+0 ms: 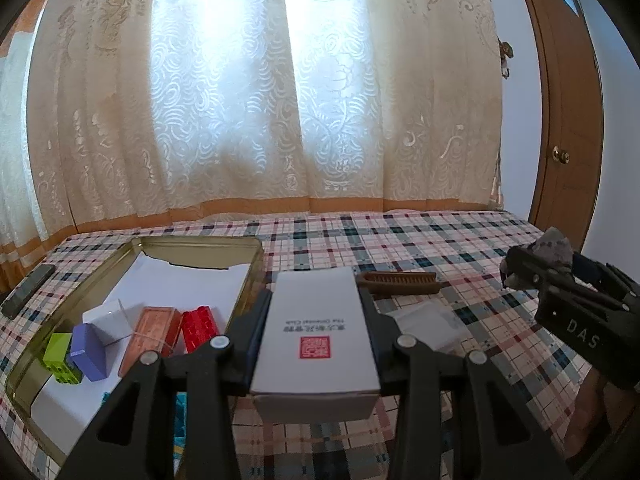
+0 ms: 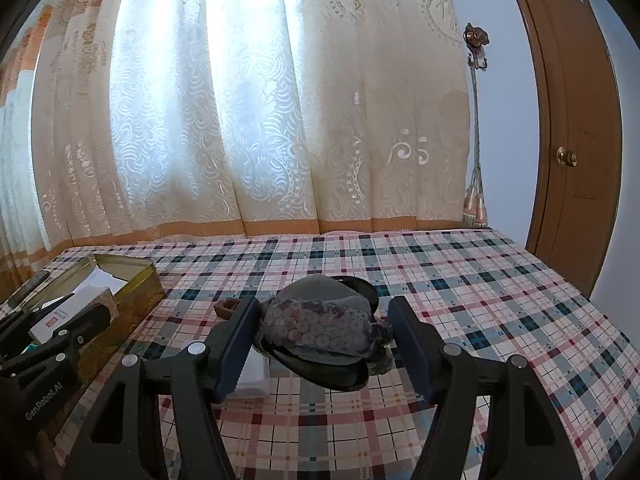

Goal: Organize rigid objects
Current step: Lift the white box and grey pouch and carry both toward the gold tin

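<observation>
My left gripper (image 1: 315,320) is shut on a white box (image 1: 316,332) with a red stamp, held above the checked cloth just right of the gold tin (image 1: 200,245). The tin holds a green block (image 1: 58,356), a purple block (image 1: 90,352), a white cube (image 1: 110,320), a copper bar (image 1: 150,334) and a red brick (image 1: 200,328) on white paper. My right gripper (image 2: 324,332) holds a grey lace-covered hair clip (image 2: 320,328) between its fingers above the cloth; it also shows in the left wrist view (image 1: 536,264).
A brown wooden comb (image 1: 400,282) and a clear flat packet (image 1: 428,322) lie on the checked cloth (image 2: 480,280). A dark phone (image 1: 26,290) lies left of the tin. Curtains hang behind; a wooden door (image 2: 576,120) stands right.
</observation>
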`<state>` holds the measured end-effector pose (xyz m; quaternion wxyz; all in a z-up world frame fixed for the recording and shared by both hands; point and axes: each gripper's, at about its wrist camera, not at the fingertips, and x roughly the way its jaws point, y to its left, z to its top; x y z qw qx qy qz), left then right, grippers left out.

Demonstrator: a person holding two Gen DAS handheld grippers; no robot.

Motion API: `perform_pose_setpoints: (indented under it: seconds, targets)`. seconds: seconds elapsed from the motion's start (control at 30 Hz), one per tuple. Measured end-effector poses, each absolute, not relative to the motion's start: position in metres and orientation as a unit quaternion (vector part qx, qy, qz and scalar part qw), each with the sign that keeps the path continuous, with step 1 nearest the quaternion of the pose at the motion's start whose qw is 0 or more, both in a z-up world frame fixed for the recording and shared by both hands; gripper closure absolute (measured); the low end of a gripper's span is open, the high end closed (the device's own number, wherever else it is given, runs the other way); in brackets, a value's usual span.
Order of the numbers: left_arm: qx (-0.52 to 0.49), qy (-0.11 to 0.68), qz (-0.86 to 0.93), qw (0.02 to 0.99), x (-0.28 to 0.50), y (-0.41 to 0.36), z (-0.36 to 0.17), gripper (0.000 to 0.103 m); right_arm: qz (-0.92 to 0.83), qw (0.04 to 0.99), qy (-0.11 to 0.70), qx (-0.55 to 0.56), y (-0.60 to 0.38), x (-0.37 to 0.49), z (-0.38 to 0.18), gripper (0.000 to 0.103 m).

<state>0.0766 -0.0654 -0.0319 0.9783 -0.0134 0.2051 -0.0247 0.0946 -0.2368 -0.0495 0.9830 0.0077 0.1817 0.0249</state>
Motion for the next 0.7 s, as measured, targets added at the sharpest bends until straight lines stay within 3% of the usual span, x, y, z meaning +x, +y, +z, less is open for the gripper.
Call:
perform_pose_setpoints:
  seconds: [0.7]
  targets:
    - [-0.014,0.183,-0.007,0.983,0.058,-0.053,-0.029,0.063,0.039,0.987,0.153,-0.005,-0.219,0.075,-0.045,0.034]
